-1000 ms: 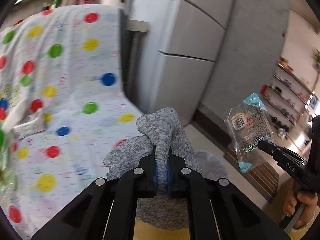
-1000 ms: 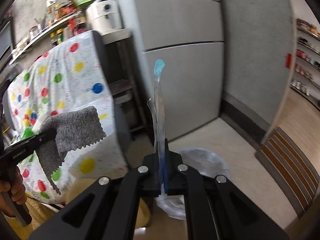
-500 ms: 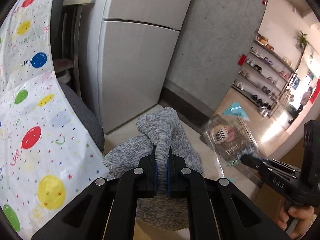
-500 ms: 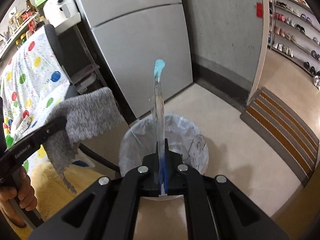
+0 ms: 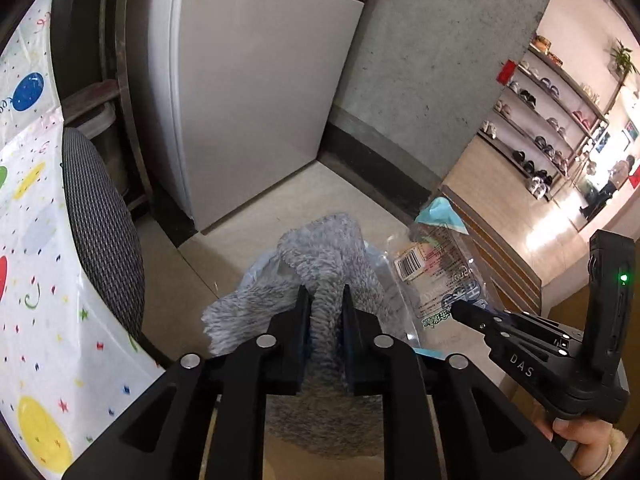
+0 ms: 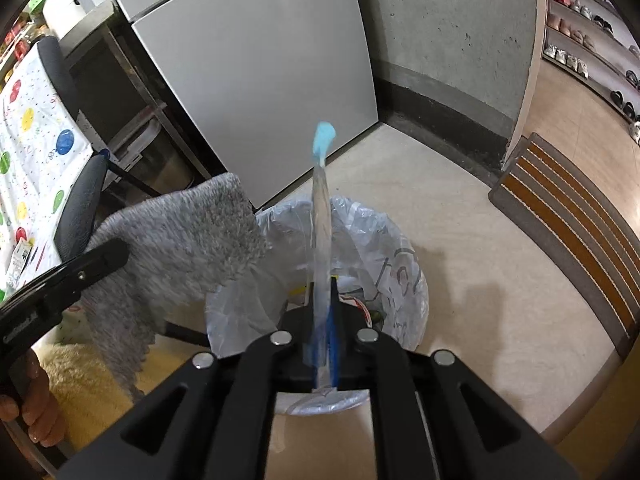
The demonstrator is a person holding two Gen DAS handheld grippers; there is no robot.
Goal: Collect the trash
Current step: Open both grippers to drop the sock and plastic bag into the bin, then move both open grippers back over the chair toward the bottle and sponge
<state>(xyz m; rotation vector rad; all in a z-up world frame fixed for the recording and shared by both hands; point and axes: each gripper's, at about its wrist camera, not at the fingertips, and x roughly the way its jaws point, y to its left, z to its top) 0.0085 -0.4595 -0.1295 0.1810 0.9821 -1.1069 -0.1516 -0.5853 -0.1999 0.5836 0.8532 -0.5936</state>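
Black fingers point(image 5: 298, 320), silver screws, white "DAS" lettering

Two grippers, one in each hand: the left gripper point(image 5: 325, 300) with one grey cloth point(image 5: 320, 248) pinched between its fingers, the right gripper point(image 6: 323, 320) with one clear plastic wrapper point(image 6: 321, 216) clamped upright between its own. One bin point(image 6: 400, 280), lined with one clear bag, directly below and ahead of the right gripper's tips. One grey fridge point(image 6: 260, 80) beyond the bin; one striped doormat point(image 6: 568, 216) off to the right gripper's right. One balloon-print tablecloth point(image 5: 28, 264) and one black mesh chair point(image 5: 102, 236) to the left of the left gripper. Two hands point(image 6: 32, 400) point(image 5: 580, 440) on the handles
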